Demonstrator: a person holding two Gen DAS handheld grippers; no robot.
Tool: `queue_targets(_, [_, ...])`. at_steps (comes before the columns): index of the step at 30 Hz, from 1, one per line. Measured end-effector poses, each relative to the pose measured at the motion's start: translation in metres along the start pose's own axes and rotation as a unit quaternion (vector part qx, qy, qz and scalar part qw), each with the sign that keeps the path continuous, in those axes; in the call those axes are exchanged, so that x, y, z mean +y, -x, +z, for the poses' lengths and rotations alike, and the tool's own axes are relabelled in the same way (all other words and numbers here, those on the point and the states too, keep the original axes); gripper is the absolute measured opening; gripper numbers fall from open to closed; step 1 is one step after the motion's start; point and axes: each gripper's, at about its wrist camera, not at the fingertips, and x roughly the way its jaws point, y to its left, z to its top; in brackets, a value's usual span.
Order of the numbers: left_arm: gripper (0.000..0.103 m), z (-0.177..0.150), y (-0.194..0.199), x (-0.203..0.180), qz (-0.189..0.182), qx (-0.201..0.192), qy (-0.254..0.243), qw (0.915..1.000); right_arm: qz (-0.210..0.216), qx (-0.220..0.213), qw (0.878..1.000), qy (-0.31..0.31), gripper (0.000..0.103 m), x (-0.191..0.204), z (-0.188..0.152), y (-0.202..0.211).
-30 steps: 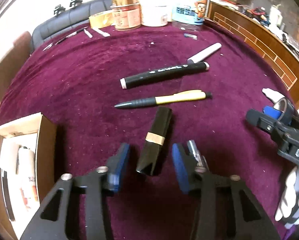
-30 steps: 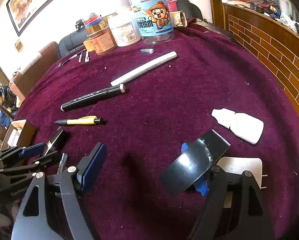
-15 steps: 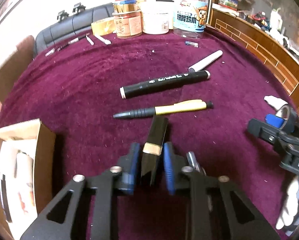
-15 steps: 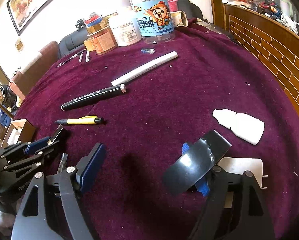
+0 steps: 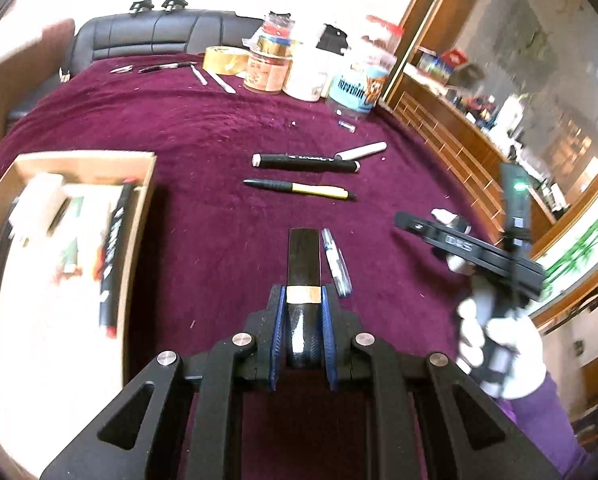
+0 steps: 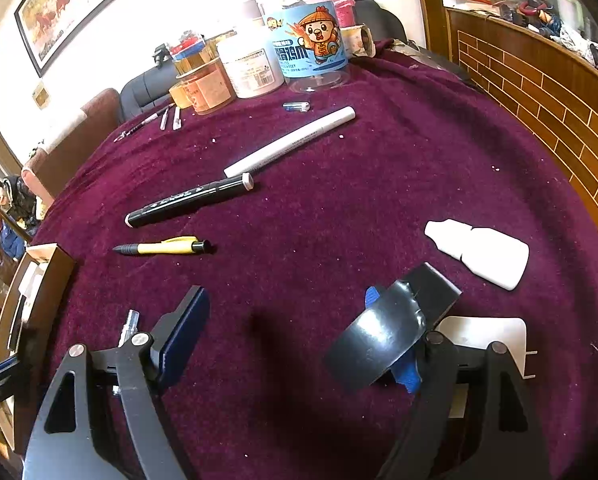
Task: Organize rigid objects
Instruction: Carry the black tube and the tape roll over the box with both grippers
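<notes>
My left gripper (image 5: 302, 306) is shut on a black tube with a gold band (image 5: 304, 264) and holds it above the purple cloth. A cardboard box (image 5: 147, 200) with markers and other items inside lies to its left. A black marker (image 5: 305, 161), a yellow pen (image 5: 299, 189), a white marker (image 5: 361, 151) and a clear pen (image 5: 336, 262) lie on the cloth. My right gripper (image 6: 295, 320) is open, with a ring of black tape (image 6: 383, 338) hanging on its right finger. The black marker (image 6: 189, 200), yellow pen (image 6: 163, 247) and white marker (image 6: 291, 141) lie ahead of it.
A white squeeze bottle (image 6: 479, 254) and a white card (image 6: 483, 336) lie at the right. Jars and tubs (image 6: 255, 68) stand at the far edge, with a tape roll (image 5: 221, 60) and small pens (image 5: 167, 67). A wooden wall (image 6: 539, 92) borders the right.
My left gripper closed on the black tube, lifted it off the cloth and swung left, bringing the box more into view. The right gripper stayed almost still.
</notes>
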Motion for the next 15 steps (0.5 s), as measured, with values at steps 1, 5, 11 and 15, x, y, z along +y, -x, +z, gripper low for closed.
queue_targets(1, [0.014,-0.004,0.008,0.005,-0.004,-0.001,0.006,1.0,-0.004,0.003,1.0,0.002,0.081,0.001,0.0,-0.001])
queue_targets(5, [0.014,-0.014,0.034,0.022,0.0,-0.012,0.017,0.9998,-0.028,0.02,0.999,0.022,0.082,0.008,0.0,-0.006])
queue_targets(11, [0.014,-0.022,0.074,0.062,0.012,-0.048,0.055,0.9973,-0.082,0.035,0.993,0.082,0.022,0.022,-0.009,-0.002])
queue_targets(15, [0.014,-0.028,0.084,0.083,0.011,-0.062,0.075,0.9952,-0.064,0.039,0.996,0.058,0.007,0.009,-0.012,0.014])
